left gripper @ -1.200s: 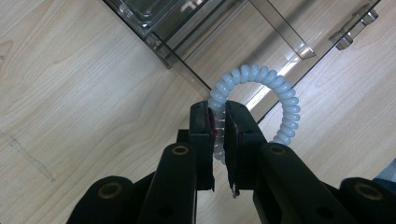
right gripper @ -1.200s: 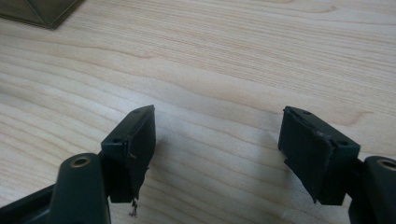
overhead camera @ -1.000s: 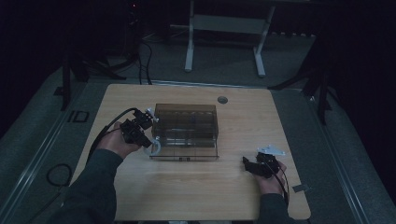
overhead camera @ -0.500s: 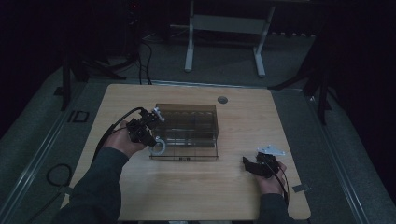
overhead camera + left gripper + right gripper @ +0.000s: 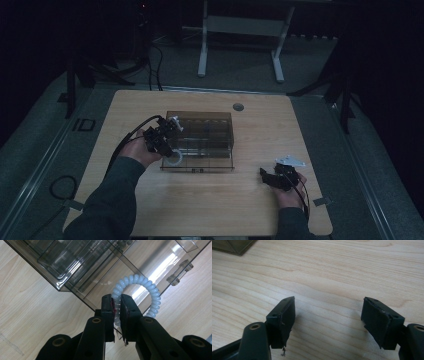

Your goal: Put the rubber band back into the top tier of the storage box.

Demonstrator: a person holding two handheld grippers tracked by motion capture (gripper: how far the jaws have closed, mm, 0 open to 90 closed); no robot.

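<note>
A smoky clear plastic organiser box (image 5: 202,140) with several compartments stands in the middle of the wooden table (image 5: 250,210). My left gripper (image 5: 167,145) is at the box's left front corner, shut on a white spiral hair tie (image 5: 147,293). The same hair tie (image 5: 173,158) hangs over the box's near-left compartment (image 5: 117,277). The left jaws pinch the coil at its left side (image 5: 117,312). My right gripper (image 5: 272,177) rests low near the table's front right, its jaws wide open (image 5: 328,322) over bare wood with nothing between them.
A round grey cable port (image 5: 238,106) sits in the table near its far edge. A corner of the box (image 5: 234,246) shows far off in the right gripper view. A white desk frame (image 5: 240,35) stands on the floor beyond the table.
My left gripper has lifted and moved right, carrying the hair tie over the box's left front corner. The right gripper has stayed put.
</note>
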